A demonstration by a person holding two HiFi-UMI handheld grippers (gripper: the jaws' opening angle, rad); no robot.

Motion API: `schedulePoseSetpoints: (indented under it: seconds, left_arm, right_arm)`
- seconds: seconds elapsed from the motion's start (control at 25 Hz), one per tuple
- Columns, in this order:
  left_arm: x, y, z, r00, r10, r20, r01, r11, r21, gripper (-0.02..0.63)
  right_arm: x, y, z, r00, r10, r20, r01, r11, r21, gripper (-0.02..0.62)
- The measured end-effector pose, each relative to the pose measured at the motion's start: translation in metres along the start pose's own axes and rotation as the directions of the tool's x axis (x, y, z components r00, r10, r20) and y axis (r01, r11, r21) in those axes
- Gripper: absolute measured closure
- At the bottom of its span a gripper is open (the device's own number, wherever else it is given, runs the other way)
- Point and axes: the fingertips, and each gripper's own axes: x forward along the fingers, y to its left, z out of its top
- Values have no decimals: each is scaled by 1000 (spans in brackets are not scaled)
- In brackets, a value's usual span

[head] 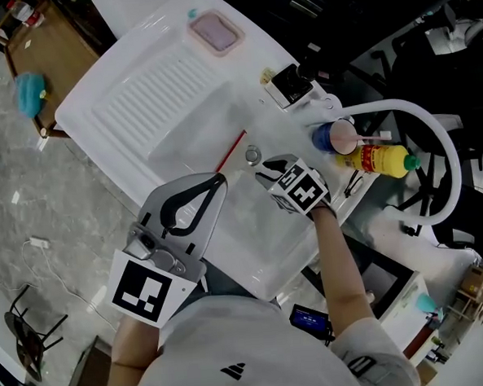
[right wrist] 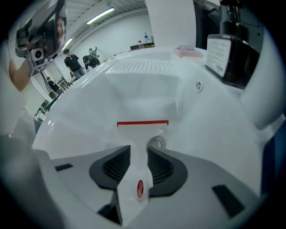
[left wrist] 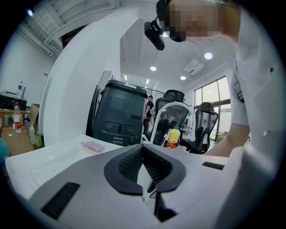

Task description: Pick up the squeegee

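Observation:
The squeegee has a thin red blade [head: 231,151] [right wrist: 143,122] and a white handle [right wrist: 139,179] with a red oval mark. It lies in the white sink [head: 252,236], blade toward the far wall, close to the drain [head: 253,155] [right wrist: 154,143]. My right gripper [head: 263,172] [right wrist: 138,150] points steeply down into the basin. The handle fills the gap between its black pads and runs back past them. My left gripper [head: 221,179] [left wrist: 143,147] hovers over the sink's near left rim, fingertips together, nothing in it.
A ribbed drainboard [head: 150,92] lies left of the basin, with a pink soap dish [head: 214,31] at the back. On the right rim stand a black dispenser [head: 290,83], a blue cup [head: 329,138] and a yellow bottle [head: 382,159]. A white hose [head: 434,135] arcs beyond them.

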Motion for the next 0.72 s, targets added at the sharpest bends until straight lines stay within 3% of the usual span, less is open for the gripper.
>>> schedulePoseSetpoints:
  seconds: [0.4, 0.72]
  left_arm:
    - [2, -1, -4, 1000, 5, -15, -5, 1000, 2, 597]
    - [2, 0, -7, 1000, 15, -22, -15, 1000, 7, 597]
  right_arm:
    - [27, 2, -31, 988, 61, -144, -57, 998, 27, 464]
    - [42, 0, -57, 969, 60, -240, -53, 998, 35, 449]
